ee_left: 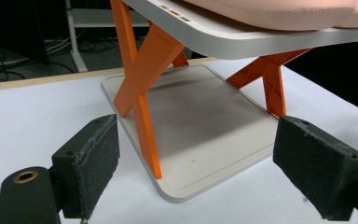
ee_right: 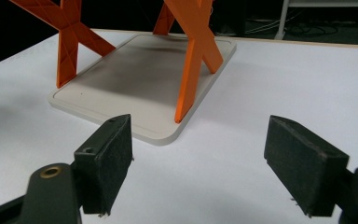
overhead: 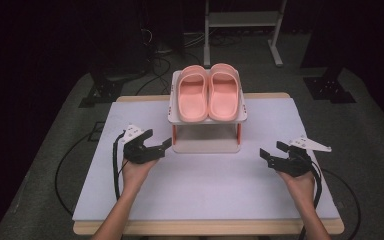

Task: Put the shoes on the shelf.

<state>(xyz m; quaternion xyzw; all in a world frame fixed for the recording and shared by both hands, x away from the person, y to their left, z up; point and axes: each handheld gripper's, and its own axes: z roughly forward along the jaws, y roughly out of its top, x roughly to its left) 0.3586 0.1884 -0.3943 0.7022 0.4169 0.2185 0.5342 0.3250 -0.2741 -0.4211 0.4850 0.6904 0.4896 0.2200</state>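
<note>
Two pink slippers (overhead: 209, 92) lie side by side on the top shelf of a small white rack (overhead: 206, 146) with orange legs (ee_left: 142, 93), standing at the table's far middle. My left gripper (overhead: 156, 146) is open just left of the rack's lower shelf, its pads (ee_left: 95, 165) wide apart facing the rack's front corner. My right gripper (overhead: 274, 150) is open to the right of the rack, a short way off, with nothing between its pads (ee_right: 109, 161). The rack's lower shelf (ee_right: 135, 70) is bare.
A white mat (overhead: 205, 175) covers the wooden table. Beyond the far edge are a white metal frame (overhead: 240, 22), cables on the grey floor and dark stand bases (overhead: 330, 87). Black cables trail from both grippers.
</note>
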